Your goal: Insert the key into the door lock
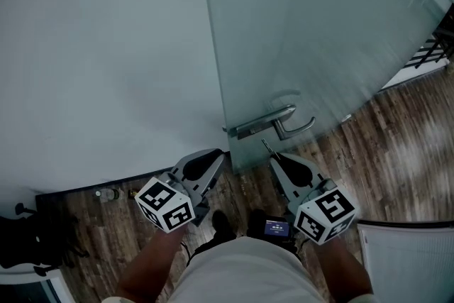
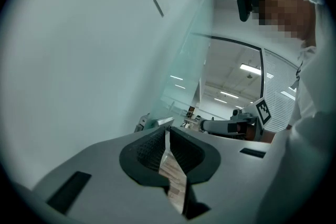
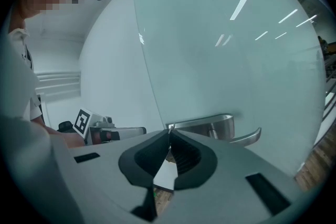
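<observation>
A brushed-metal lock plate (image 1: pixel 257 125) with a lever handle (image 1: pixel 298 127) sits on the edge of a frosted glass door (image 1: pixel 319 32). My right gripper (image 1: pixel 272 157) is just below the plate, shut on a thin key (image 1: pixel 266 146) whose tip pokes toward the lock. In the right gripper view, the key tip (image 3: pixel 170 127) shows at the shut jaws, close under the lock plate (image 3: pixel 205 124) and the lever handle (image 3: pixel 245 138). My left gripper (image 1: pixel 218 155) is beside it to the left, near the door's edge, shut with nothing in it (image 2: pixel 167 131).
A white wall (image 1: pixel 99 60) meets the glass door at the left. Dark wood floor (image 1: pixel 397 152) lies below. Small items (image 1: pixel 108 193) sit at the foot of the wall; a black object (image 1: pixel 28 238) is at the lower left, a white panel (image 1: pixel 408 262) at the lower right.
</observation>
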Tool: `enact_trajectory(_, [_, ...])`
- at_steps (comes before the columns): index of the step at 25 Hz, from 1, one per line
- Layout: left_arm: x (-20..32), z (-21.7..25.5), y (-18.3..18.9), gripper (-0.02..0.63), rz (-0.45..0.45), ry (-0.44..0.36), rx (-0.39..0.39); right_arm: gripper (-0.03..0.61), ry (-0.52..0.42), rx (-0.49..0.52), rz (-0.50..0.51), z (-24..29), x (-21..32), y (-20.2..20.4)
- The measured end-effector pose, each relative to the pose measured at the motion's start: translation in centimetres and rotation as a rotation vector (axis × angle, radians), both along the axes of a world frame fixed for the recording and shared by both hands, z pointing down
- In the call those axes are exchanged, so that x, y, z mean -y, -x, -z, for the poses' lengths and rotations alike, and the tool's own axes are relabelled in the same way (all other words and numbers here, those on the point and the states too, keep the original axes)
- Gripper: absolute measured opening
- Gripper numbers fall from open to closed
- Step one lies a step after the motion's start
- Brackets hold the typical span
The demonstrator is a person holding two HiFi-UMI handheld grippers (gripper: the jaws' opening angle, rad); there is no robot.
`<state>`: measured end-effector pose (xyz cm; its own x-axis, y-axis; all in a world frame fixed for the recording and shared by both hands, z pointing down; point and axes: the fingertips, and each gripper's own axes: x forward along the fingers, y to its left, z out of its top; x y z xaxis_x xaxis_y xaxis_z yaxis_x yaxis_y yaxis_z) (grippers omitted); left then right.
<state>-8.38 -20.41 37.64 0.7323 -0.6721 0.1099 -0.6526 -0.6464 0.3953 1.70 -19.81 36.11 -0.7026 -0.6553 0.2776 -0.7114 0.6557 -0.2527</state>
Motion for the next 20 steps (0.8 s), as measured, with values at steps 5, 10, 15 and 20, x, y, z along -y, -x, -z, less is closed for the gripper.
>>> enact_trajectory(5, [0.9, -0.7, 0.4, 0.022, 0.012, 0.013, 0.012, 0.018, 0.020, -0.009, 0.006, -0.9, 0.6, 0.4])
enact_trajectory(10, [1.8, -1.1, 0.4, 0.085, 0.001, 0.014, 0.012, 0.018, 0.049, -0.021, -0.004, -2.3, 1.1, 0.6])
enact_trajectory(15, [2.7, -1.6, 0.1, 0.115, -0.018, 0.005, 0.045, 0.018, 0.072, -0.032, -0.010, -3.6, 1.5, 0.8])
enact_trajectory(20, [3.6, -1.7, -0.1, 0.131, -0.034, -0.010, 0.069, 0.018, 0.087, -0.046, -0.010, -4.6, 2.1, 1.2])
